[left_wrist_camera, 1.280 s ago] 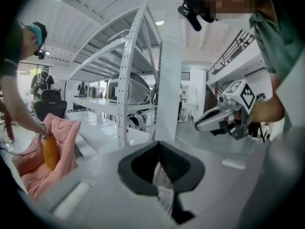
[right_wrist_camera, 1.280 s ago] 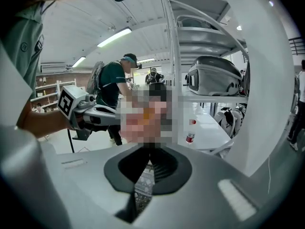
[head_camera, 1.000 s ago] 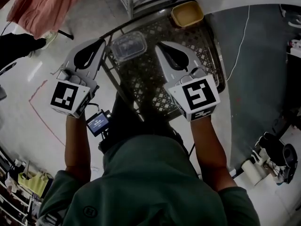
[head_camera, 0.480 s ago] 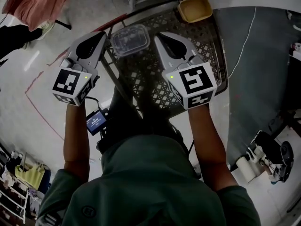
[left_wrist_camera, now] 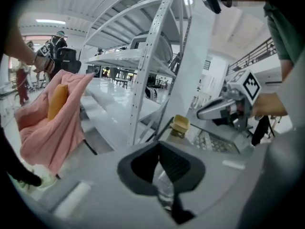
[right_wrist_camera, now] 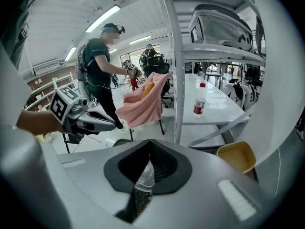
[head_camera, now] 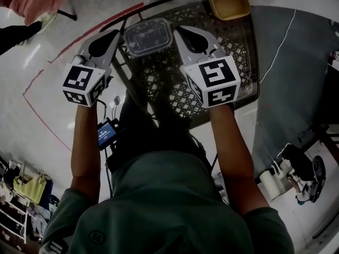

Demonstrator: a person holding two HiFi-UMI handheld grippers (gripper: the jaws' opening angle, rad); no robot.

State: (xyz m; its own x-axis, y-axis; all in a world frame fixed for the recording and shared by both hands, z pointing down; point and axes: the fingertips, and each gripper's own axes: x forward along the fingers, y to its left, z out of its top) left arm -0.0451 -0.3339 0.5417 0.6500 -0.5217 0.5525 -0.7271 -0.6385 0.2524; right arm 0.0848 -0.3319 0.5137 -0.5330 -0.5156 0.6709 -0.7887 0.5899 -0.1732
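Two hand-held tools share one load: the left tool (left_wrist_camera: 163, 178) and the right tool (right_wrist_camera: 142, 175) each have their jaws pinched together on a sliver of see-through plastic, which appears to be the rim of the clear plastic box (head_camera: 147, 36). The box sits between them at the person's 12 o'clock, over the wire-mesh table (head_camera: 175, 97). Whether it rests on the mesh or hangs just above it cannot be told. A yellow bowl (head_camera: 229, 3) sits at the table's far corner, at about 2 o'clock from the box. Beyond, at 10 o'clock, a second person (right_wrist_camera: 97, 63) holds up a pink cloth (right_wrist_camera: 143, 106), and a bottle (right_wrist_camera: 200, 98) stands on a white table past the shelf post (right_wrist_camera: 177, 66). By the look of it, this is a two-handed hold on the box, with a grip on each side. With so little rim in each grip, any move from here calls for both tools to travel level and together, so that the thin plastic neither twists nor slips out.
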